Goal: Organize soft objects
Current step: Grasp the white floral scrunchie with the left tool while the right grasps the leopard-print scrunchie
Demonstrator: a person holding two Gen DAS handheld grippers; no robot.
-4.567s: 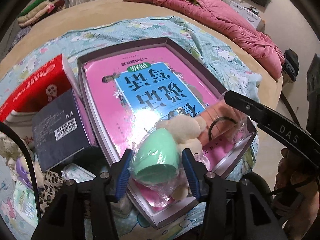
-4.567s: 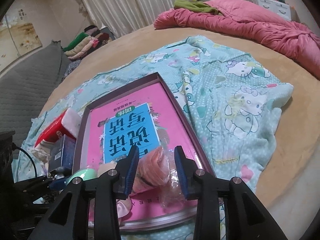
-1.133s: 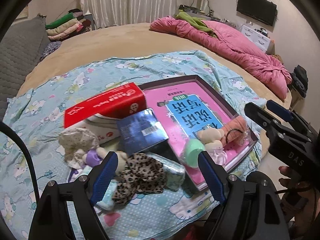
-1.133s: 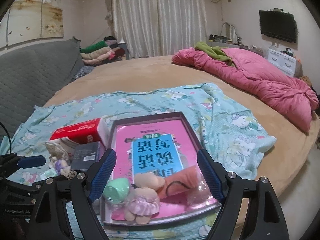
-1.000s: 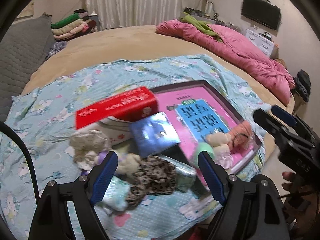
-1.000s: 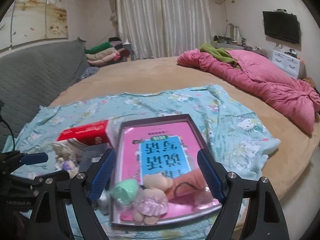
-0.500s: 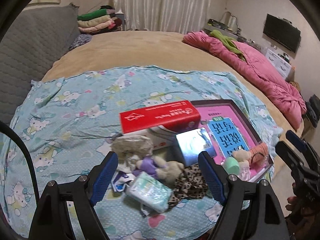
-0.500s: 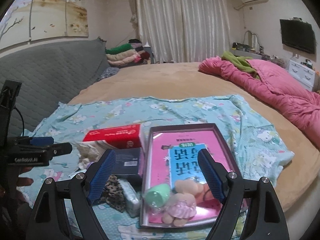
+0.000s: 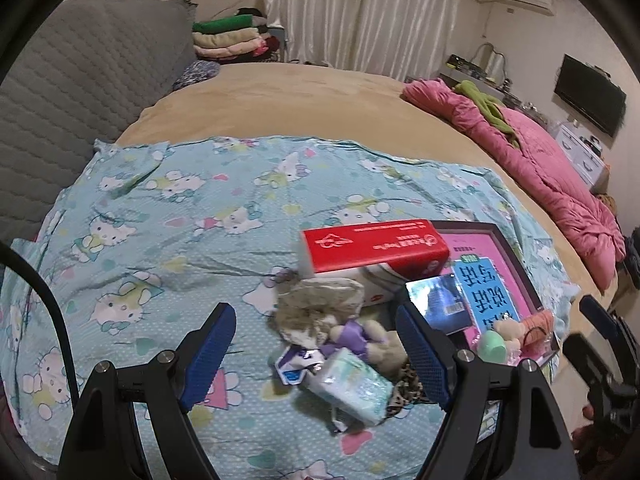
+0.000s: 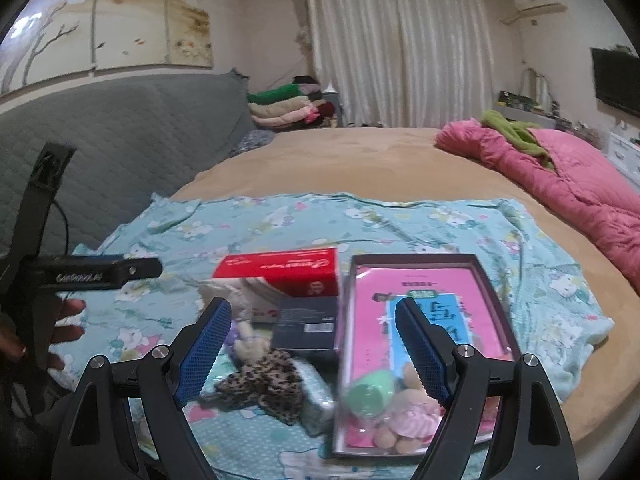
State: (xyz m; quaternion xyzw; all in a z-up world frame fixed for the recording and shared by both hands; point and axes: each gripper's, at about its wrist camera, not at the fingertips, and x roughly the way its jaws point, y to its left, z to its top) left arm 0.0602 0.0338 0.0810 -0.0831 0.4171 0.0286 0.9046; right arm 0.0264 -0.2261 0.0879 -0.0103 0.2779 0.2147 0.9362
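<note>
Below both cameras lies a bed spread with a pale blue cartoon-cat sheet (image 9: 168,248). Both tools hang above it with jaws spread wide and nothing between them: the left gripper (image 9: 316,354) and the right gripper (image 10: 312,344). Under the left gripper sits a loose pile of soft things: a crumpled beige cloth (image 9: 320,304), a small purple-dressed plush doll (image 9: 356,336), a pale blue soft packet (image 9: 352,386) and a leopard-print fabric piece (image 10: 268,384). Just behind them rest a red tissue box (image 9: 372,246) and a dark blue box (image 10: 306,326). To the right is a shallow tray (image 10: 412,258) lined with a pink book; at its near end lie a mint green sponge (image 10: 368,394), a pink-skirted plush bear (image 10: 408,420) and a peach item (image 9: 538,326). A hand (image 10: 60,332) holds the left tool's handle.
</note>
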